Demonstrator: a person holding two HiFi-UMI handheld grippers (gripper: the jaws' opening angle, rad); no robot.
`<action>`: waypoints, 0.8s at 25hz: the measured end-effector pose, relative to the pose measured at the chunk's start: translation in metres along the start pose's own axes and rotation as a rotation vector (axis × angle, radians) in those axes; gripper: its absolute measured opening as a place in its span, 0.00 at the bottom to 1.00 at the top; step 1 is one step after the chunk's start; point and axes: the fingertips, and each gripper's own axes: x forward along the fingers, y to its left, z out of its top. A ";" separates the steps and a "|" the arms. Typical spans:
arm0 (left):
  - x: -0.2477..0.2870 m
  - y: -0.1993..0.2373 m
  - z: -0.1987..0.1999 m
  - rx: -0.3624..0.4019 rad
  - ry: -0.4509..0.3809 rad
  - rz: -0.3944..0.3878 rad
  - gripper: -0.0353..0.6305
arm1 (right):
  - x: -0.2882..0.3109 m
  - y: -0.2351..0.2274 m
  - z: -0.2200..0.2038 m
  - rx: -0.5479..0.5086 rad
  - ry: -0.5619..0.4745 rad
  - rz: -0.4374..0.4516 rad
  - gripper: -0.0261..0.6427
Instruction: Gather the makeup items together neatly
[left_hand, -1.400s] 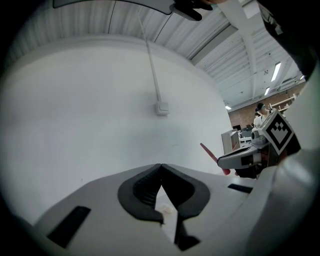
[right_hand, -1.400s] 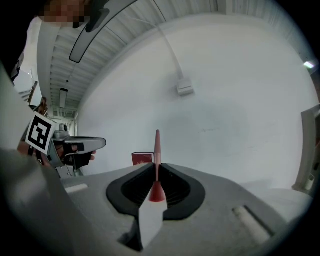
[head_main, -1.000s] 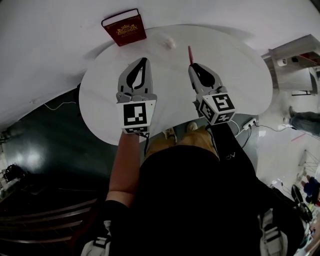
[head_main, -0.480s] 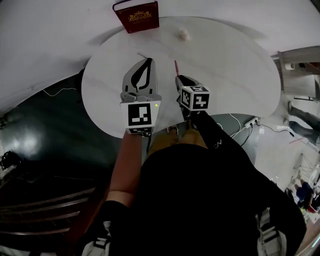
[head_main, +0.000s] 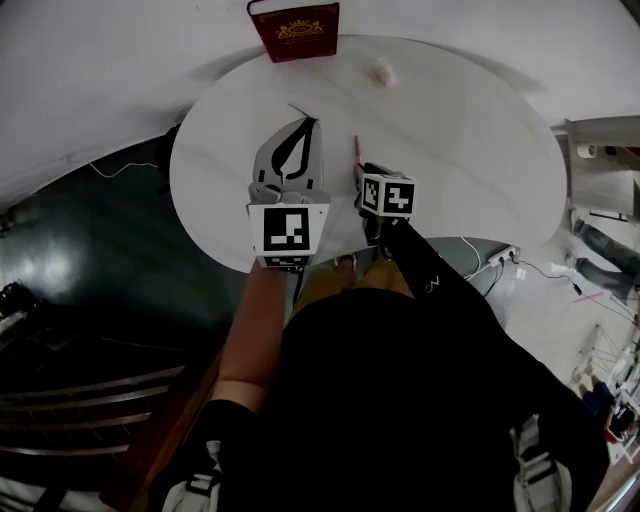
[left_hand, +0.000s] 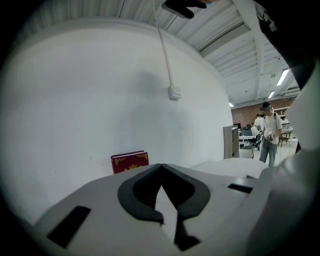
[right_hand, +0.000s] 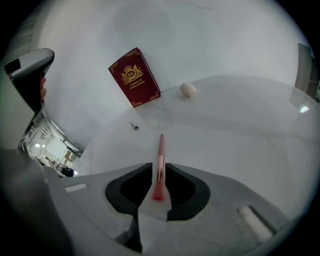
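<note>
Head view: right claw (head_main: 362, 172) has carried the pink brush (head_main: 355, 148) from the right of the table (head_main: 470, 150) to mid-table, beside the clenched, empty left claw (head_main: 306, 122). It's opening now, pads probably just off the brush, so it's being set down here; cream puff (head_main: 384, 71) sits apart at the back

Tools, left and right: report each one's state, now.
Left tool: closed, empty.
Right tool: jaws opening, pink makeup brush between them.

Book (head_main: 297, 30) at the table's (head_main: 470, 140) far edge, sponge (head_main: 384, 71) to its right, brush (right_hand: 160, 155) nearer.
</note>
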 end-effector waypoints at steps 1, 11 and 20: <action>0.000 0.000 -0.002 -0.001 0.018 0.004 0.06 | 0.001 0.000 0.000 0.001 0.002 0.004 0.14; 0.003 -0.006 0.017 0.022 -0.052 -0.017 0.06 | -0.053 0.014 0.064 -0.307 -0.258 -0.005 0.14; -0.005 -0.004 0.051 0.044 -0.073 0.011 0.06 | -0.190 0.073 0.171 -0.504 -0.684 0.077 0.14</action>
